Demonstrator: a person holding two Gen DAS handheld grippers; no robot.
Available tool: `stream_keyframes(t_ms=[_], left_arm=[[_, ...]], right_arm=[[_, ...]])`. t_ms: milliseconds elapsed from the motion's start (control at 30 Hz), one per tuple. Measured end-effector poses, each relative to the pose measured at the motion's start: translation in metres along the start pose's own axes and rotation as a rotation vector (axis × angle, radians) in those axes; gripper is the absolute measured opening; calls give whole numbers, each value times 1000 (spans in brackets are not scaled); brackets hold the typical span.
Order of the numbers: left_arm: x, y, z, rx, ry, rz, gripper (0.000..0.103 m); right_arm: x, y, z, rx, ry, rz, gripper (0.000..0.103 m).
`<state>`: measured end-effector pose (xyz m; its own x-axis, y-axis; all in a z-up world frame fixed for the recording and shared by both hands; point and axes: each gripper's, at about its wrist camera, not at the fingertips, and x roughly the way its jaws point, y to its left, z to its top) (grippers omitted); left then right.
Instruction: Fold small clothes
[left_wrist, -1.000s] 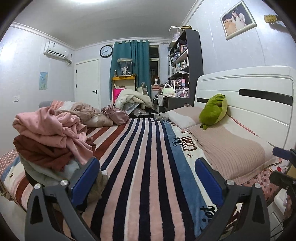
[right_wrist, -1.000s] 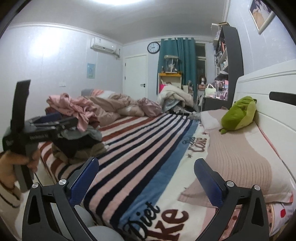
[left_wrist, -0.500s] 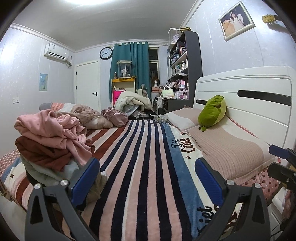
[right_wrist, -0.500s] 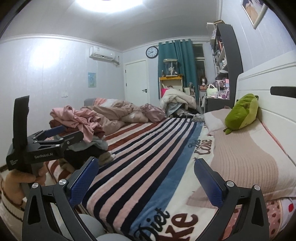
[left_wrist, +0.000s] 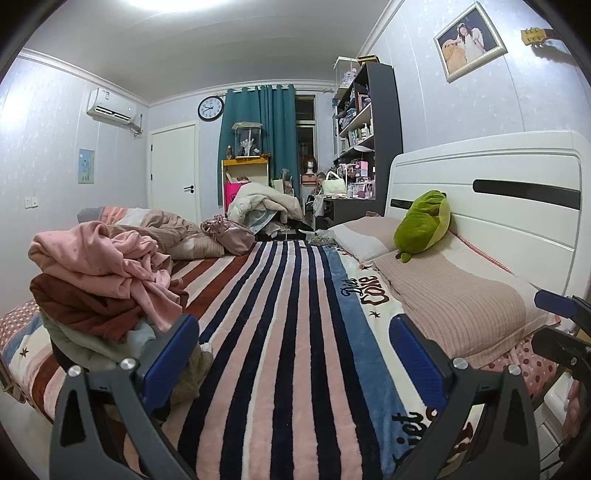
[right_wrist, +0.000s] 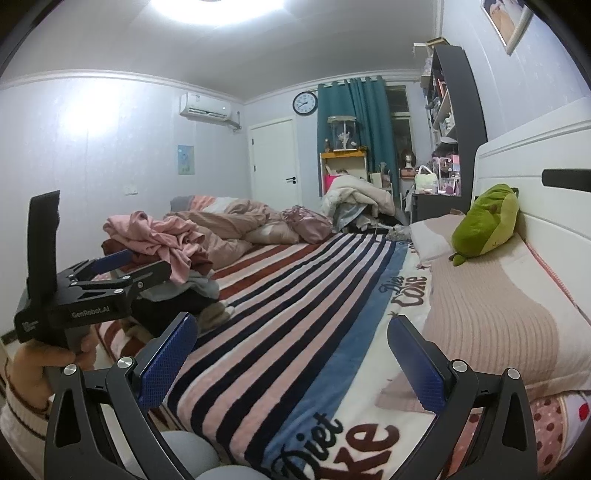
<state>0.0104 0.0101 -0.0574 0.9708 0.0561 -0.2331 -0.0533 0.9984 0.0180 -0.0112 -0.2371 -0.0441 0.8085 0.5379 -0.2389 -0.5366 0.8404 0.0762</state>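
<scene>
A heap of crumpled small clothes, pink on top, rust-brown and grey-green below, sits on the left of the striped blanket; it also shows in the right wrist view. My left gripper is open and empty, held above the near end of the bed, with the heap just beyond its left finger. My right gripper is open and empty over the blanket's near edge. The left gripper's body shows from the side in the right wrist view, beside the heap.
A beige pillow and a green plush toy lie against the white headboard on the right. A bunched duvet and pink bag lie at the far end. Shelves and desk stand beyond.
Both views have tilted upward a little, showing more ceiling. The left gripper sits higher and closer to the clothes heap in the right wrist view. Both grippers stayed open.
</scene>
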Motion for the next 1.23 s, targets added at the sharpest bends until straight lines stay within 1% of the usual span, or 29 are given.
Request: stream_keyframes(t_ms=[200, 400, 800, 1033, 1167, 1233], left_arm=[[0, 1, 0, -4, 0, 11, 102], [1, 2, -1, -12, -1, 12, 102], [1, 2, -2, -14, -13, 9, 102], [2, 3, -3, -20, -6, 3, 102], [2, 3, -1, -22, 3, -14, 102], [2, 3, -1, -25, 2, -8, 102]], right_arm=[[1, 0, 1, 1, 2, 7, 103], [3, 9, 4, -16, -3, 14, 103], [4, 12, 8, -13, -17, 16, 103], [4, 12, 8, -11, -17, 14, 103], [4, 11, 8, -11, -17, 15, 103], [4, 10, 7, -12, -15, 15, 103]])
